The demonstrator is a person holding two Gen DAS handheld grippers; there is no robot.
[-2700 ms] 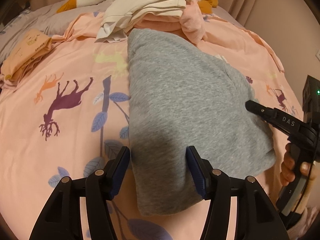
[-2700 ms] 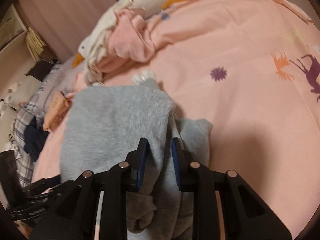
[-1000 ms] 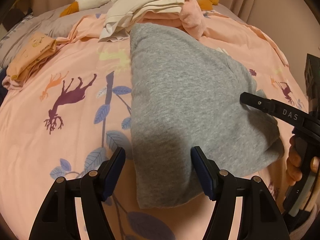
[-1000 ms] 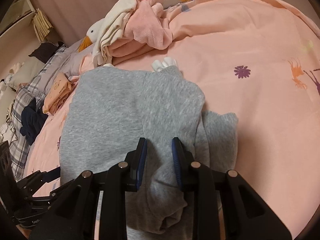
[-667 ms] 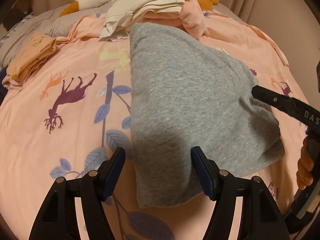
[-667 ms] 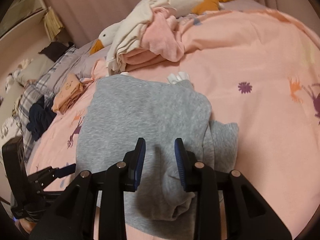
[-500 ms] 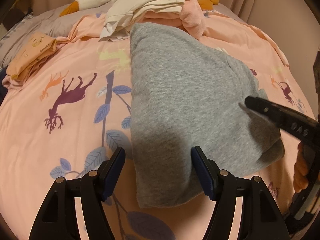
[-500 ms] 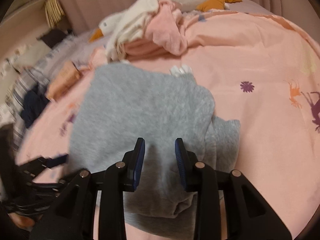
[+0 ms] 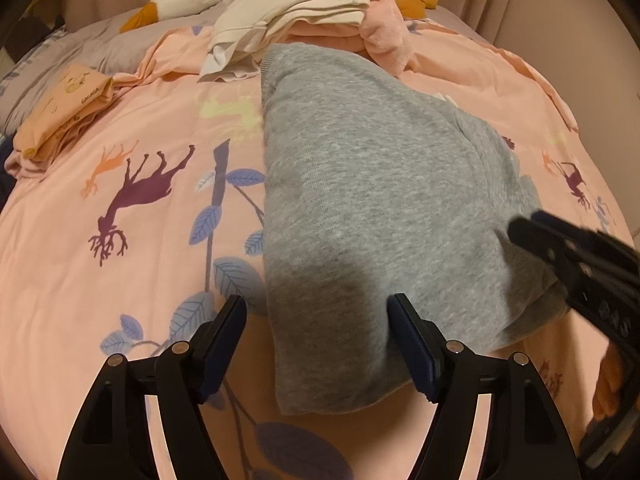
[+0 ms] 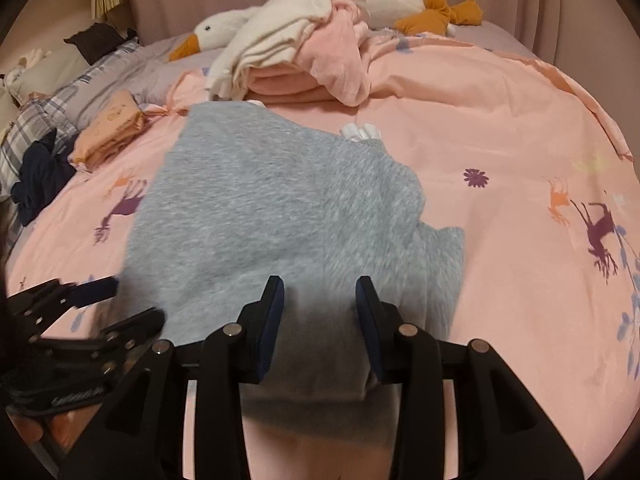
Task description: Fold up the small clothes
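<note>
Grey sweatshirt (image 9: 372,200) lies partly folded across the middle of the pink bedspread (image 9: 120,272), one layer doubled over another, with a loose flap poking out on its right in the right wrist view. It looks soft, thick and limp, likely to sag and slide apart unless pinched through both layers at a folded edge or corner. The left gripper (image 9: 316,340) hovers at its near edge, jaws spread wide and empty. The right gripper (image 10: 320,320) hangs over the near hem, jaws half apart, holding nothing. At the top of the frame sit a pile of clothes (image 10: 304,60) and a toy goose (image 10: 224,28); a folded peach garment (image 9: 64,108) rests upper left. None crowds the sweatshirt.
</note>
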